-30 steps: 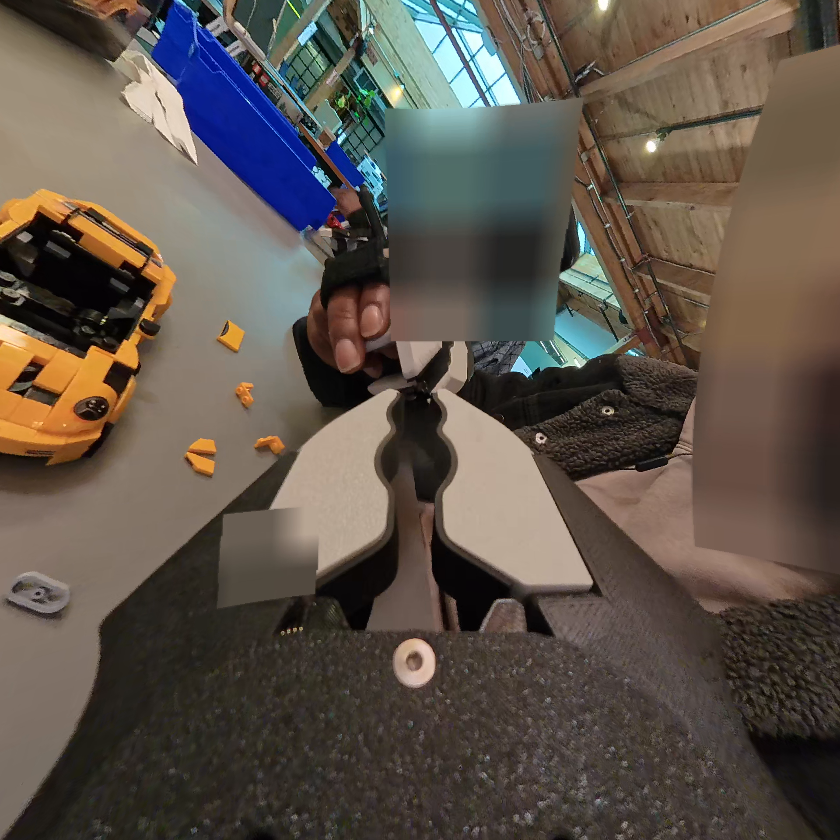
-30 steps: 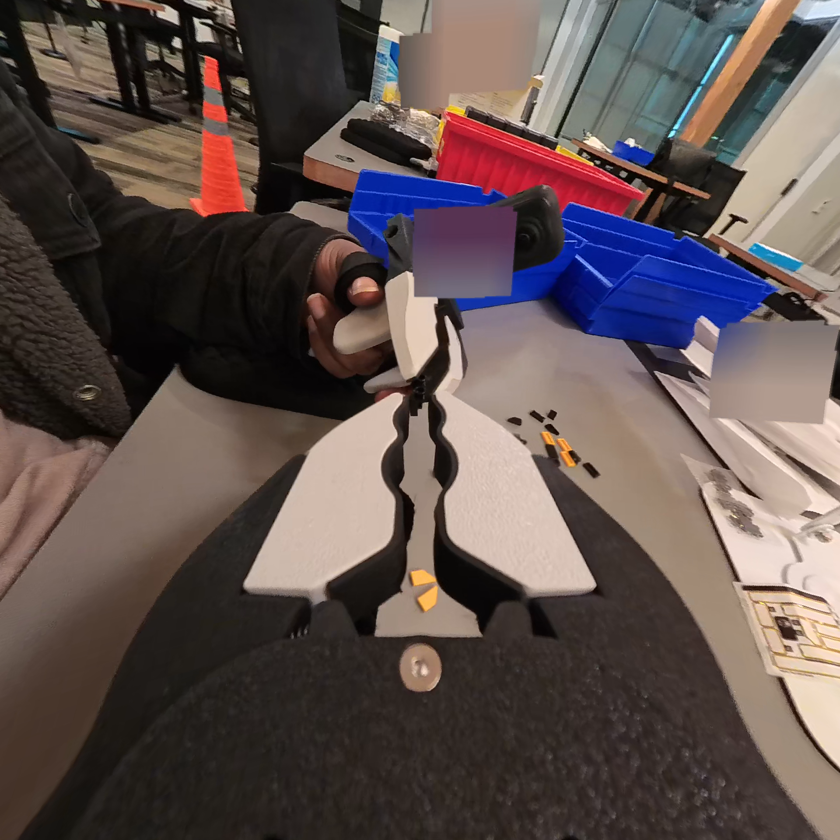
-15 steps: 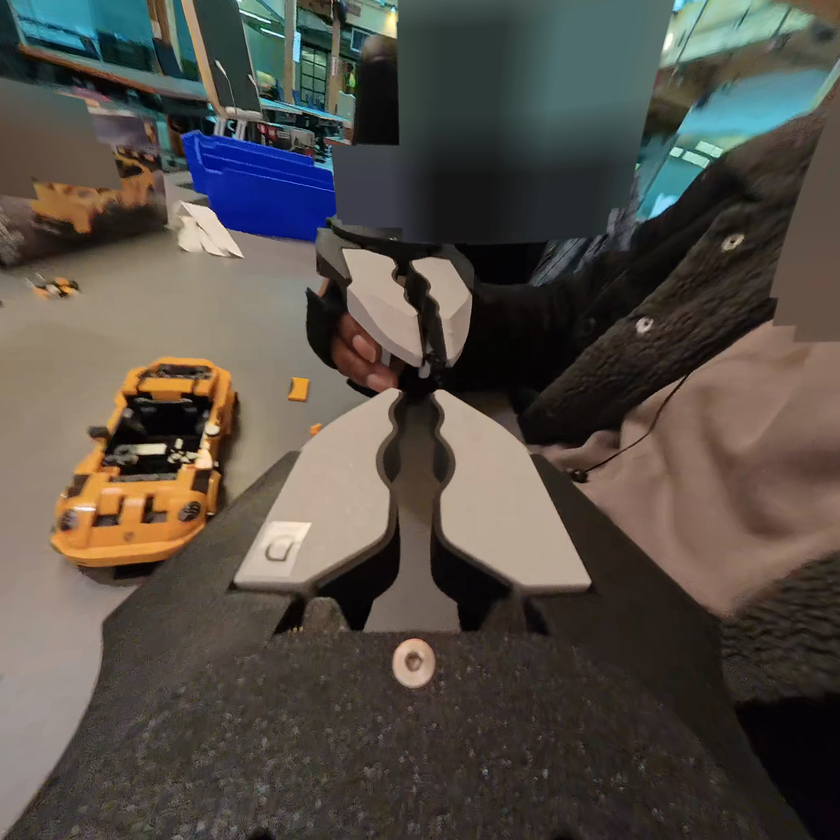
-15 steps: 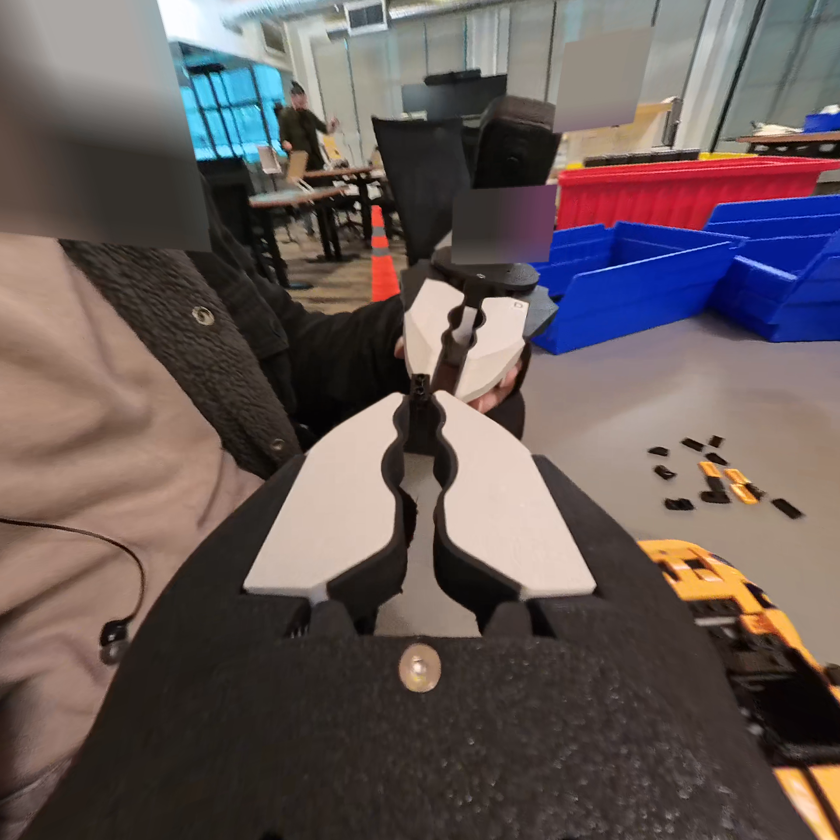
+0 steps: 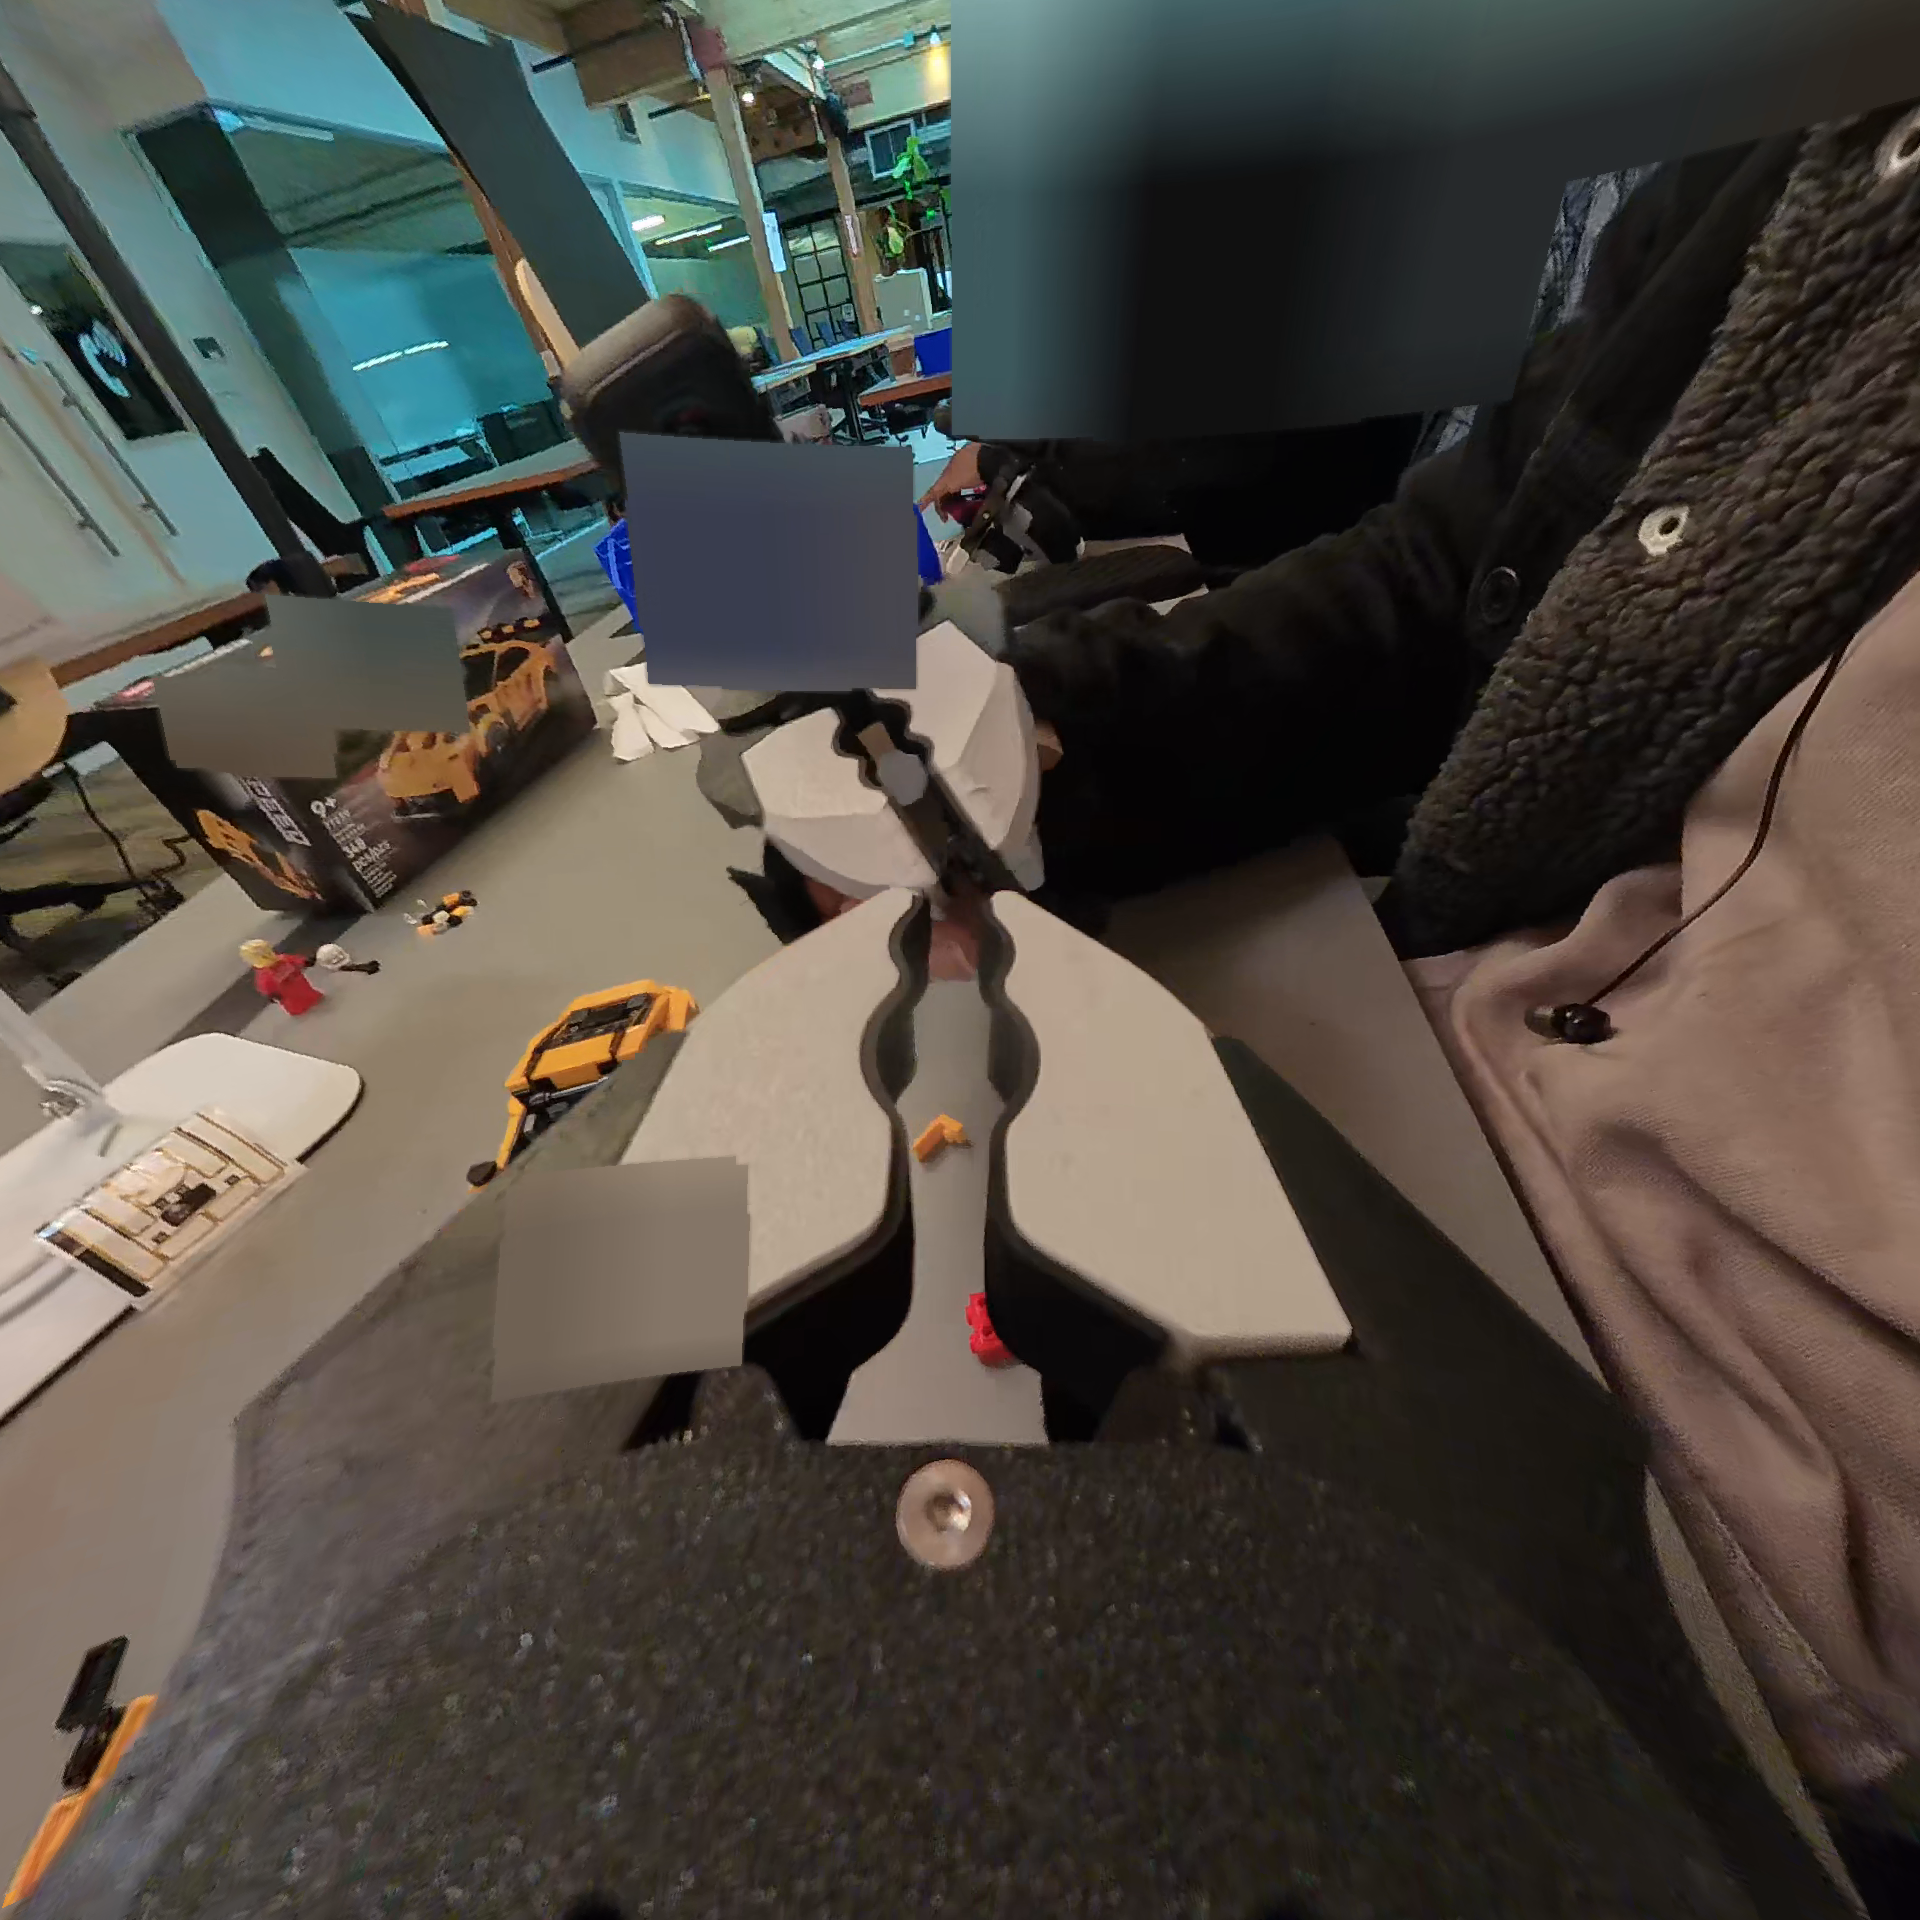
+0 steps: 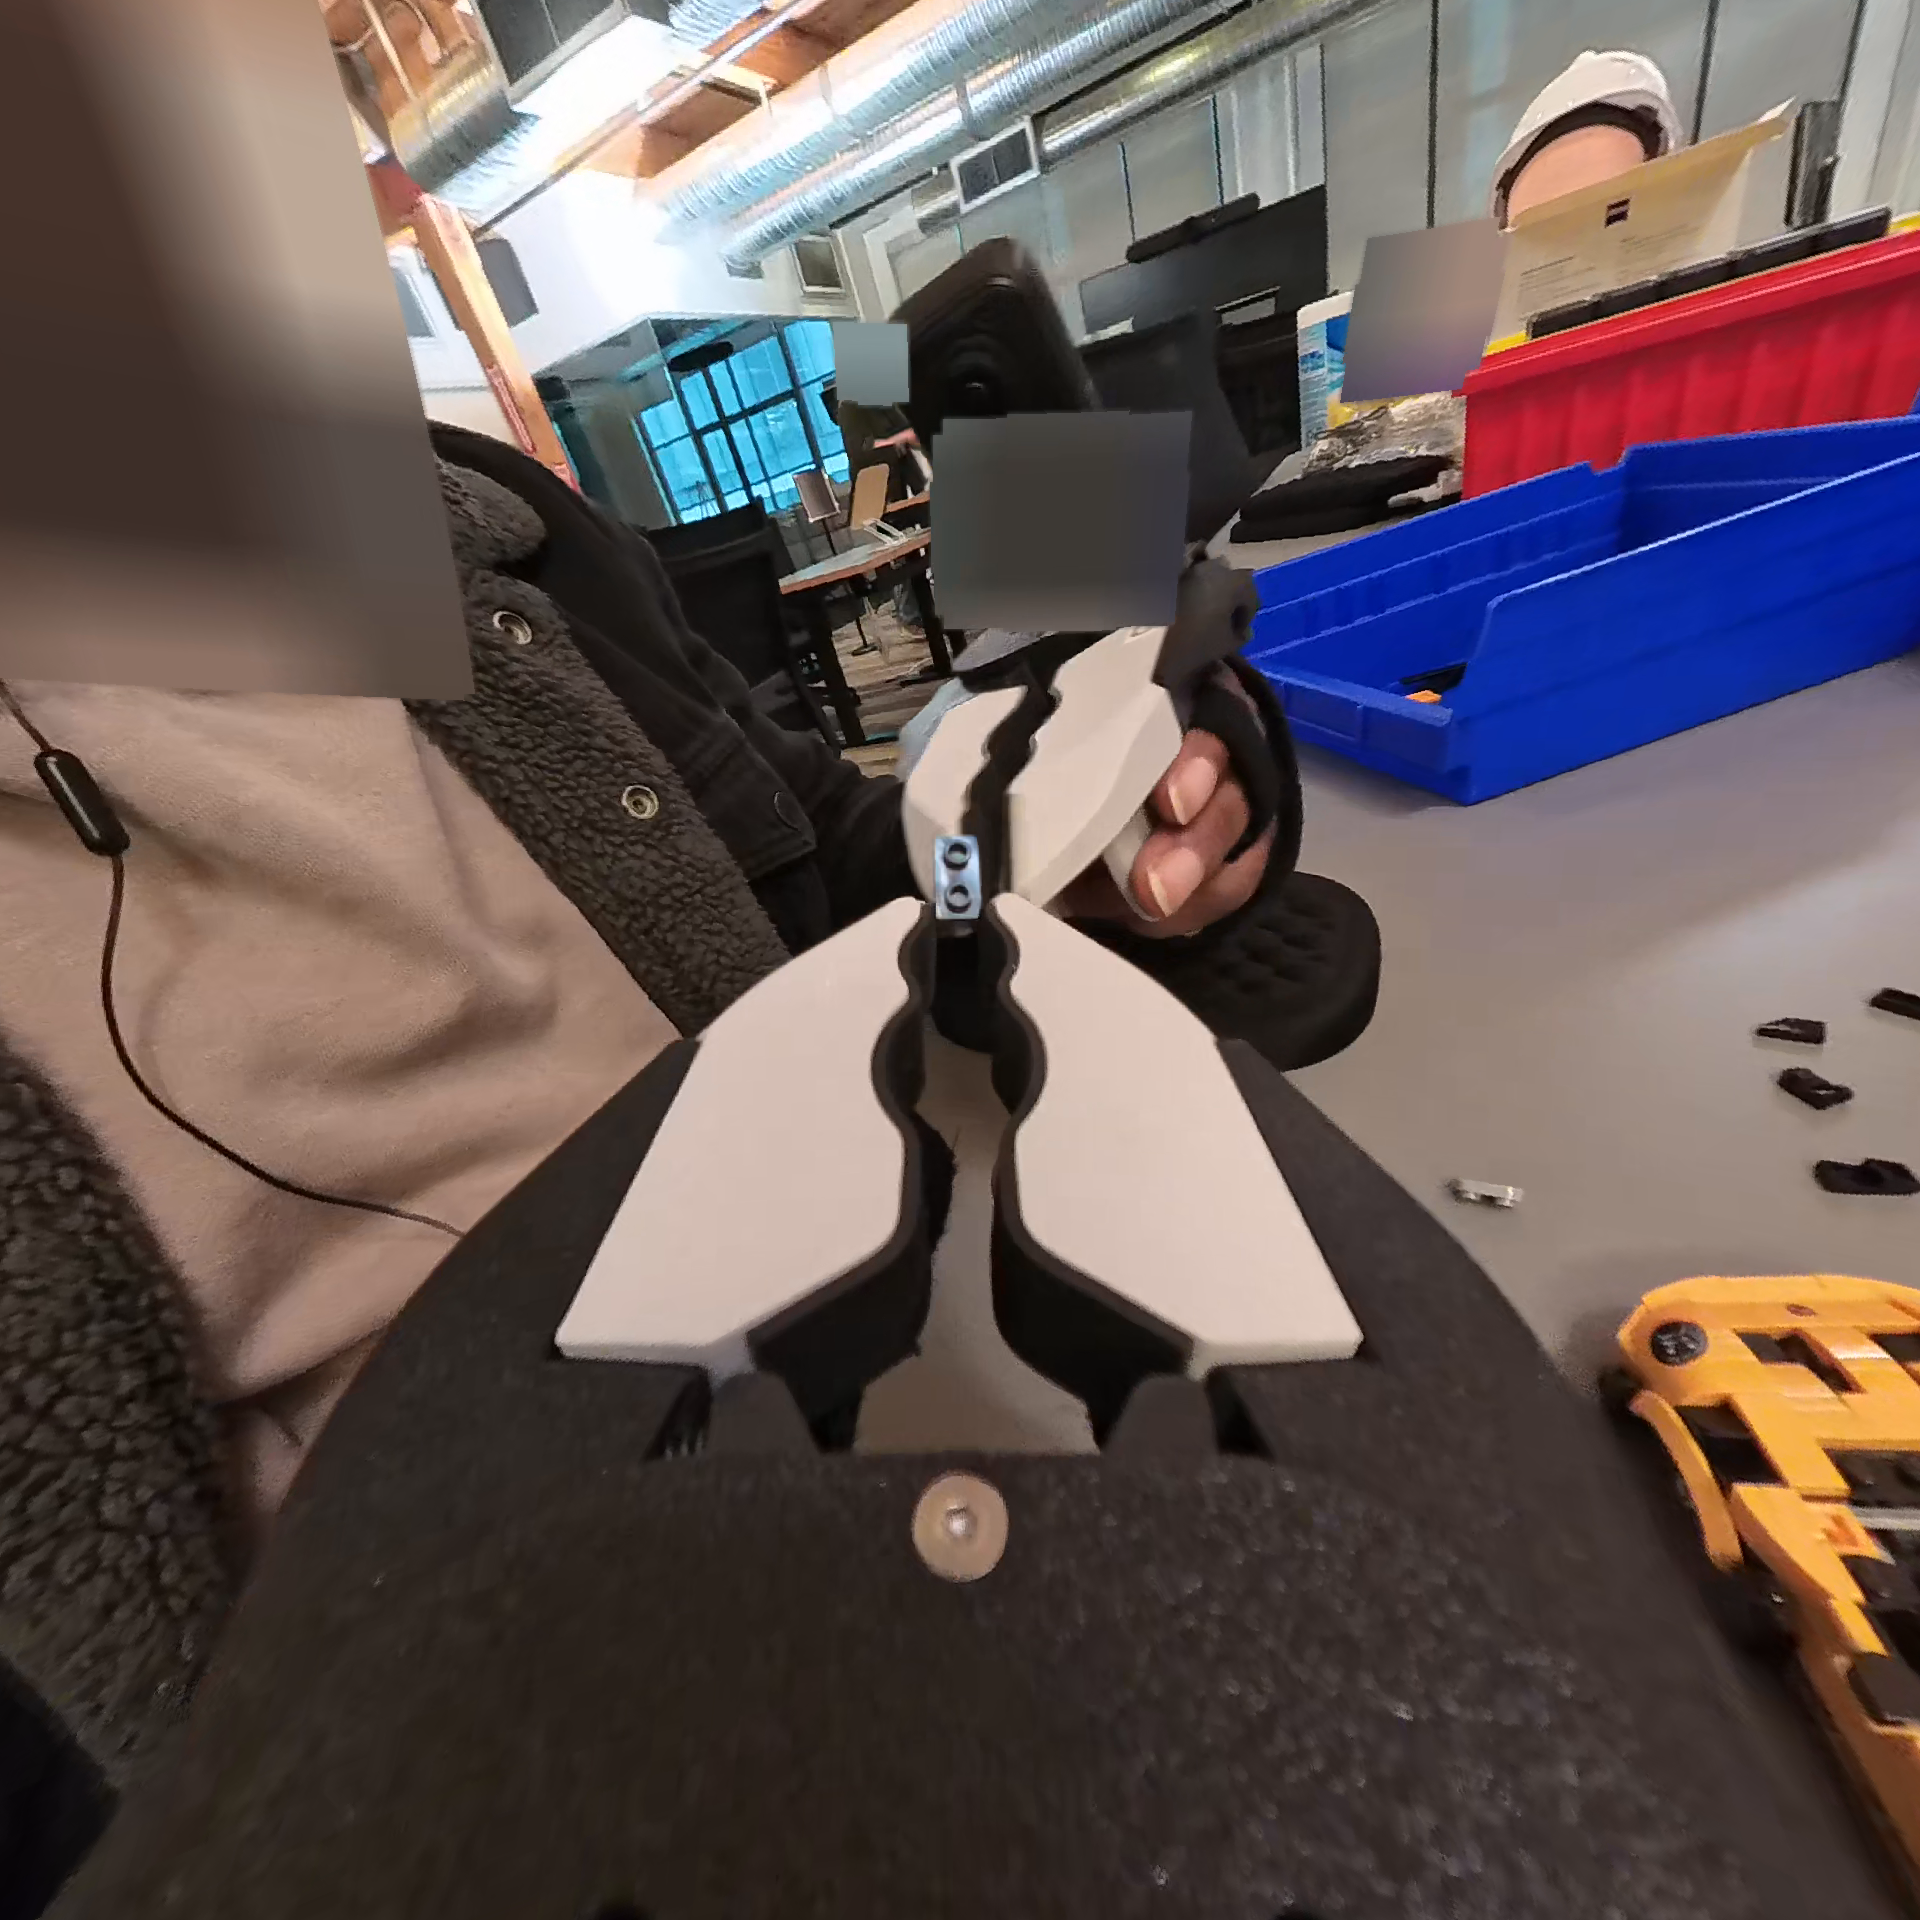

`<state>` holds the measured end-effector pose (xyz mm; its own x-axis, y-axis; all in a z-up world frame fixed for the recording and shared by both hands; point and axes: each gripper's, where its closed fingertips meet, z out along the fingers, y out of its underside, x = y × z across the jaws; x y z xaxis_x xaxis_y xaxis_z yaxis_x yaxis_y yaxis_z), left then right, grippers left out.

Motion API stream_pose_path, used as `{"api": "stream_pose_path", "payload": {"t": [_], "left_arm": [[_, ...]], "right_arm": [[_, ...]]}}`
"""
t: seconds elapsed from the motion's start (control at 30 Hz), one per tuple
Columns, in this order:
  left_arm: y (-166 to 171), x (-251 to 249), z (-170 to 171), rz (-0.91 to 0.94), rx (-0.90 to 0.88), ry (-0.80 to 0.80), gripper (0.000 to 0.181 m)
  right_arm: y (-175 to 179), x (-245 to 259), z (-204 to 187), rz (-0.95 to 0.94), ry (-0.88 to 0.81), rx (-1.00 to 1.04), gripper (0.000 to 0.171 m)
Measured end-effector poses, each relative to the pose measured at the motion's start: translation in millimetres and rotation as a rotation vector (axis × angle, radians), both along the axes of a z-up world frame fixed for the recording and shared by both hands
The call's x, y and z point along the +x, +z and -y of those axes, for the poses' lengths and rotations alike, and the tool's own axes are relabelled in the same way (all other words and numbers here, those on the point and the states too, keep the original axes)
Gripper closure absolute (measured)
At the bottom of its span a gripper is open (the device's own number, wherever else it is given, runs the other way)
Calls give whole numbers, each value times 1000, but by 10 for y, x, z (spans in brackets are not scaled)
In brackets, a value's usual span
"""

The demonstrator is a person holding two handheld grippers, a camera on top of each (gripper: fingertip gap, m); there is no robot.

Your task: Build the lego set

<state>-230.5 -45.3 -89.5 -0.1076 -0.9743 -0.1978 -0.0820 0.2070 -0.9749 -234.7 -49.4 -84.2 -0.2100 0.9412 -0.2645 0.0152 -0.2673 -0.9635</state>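
A small grey two-stud lego plate [image 6: 957,891] was pinched at the very tips of the right hand-held gripper [image 6: 957,914], held up in the air above the grey counter [image 6: 1558,987] with its studs facing the camera. The left hand-held gripper [image 6: 1003,821] met it tip to tip, its pale fingers [image 6: 1081,769] pressed nearly together just beside the plate; whether they also gripped the plate could not be told. A hand [image 6: 1195,842] in a black strap held that left tool.

From the left wrist view, the left hand-held gripper [image 5: 951,909] had its tips drawn close, with the right tool [image 5: 914,790] just beyond them, tips touching or nearly so.

On the counter, the partly built orange and black lego car [image 6: 1787,1455] lay near the right tool, and showed as well beside the left one [image 5: 592,1049]. A loose small orange piece [image 5: 940,1135] and a red brick [image 5: 985,1325] lay beneath the left fingers. Small black pieces [image 6: 1813,1086] were scattered beyond the car, and blue plastic bins [image 6: 1558,644] stood further back. A dark printed set box [image 5: 395,748], a red minifigure [image 5: 286,971] and an open instruction booklet [image 5: 166,1205] lay well apart to the left.
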Motion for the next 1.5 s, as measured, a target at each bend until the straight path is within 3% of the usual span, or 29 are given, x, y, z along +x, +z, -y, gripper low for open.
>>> {"api": "stream_pose_path", "payload": {"t": [0.57,0.83,1.03,1.23,1.5], "left_arm": [[43,23,34,50,72,6,163],[49,24,119,49,131,-14,169],[70,-13,-171,8,198,189,169],[-112,-51,-553,-158,424,470,169],[-202,-46,-687,-283,629,610,169]], "right_arm": [[-9,7,20,3,67,-128,164],[-21,-1,71,9,101,-137,164],[18,43,-237,8,-100,-109,157],[-8,43,-497,72,-298,-90,147],[-229,-95,-678,126,-400,-327,139]]}}
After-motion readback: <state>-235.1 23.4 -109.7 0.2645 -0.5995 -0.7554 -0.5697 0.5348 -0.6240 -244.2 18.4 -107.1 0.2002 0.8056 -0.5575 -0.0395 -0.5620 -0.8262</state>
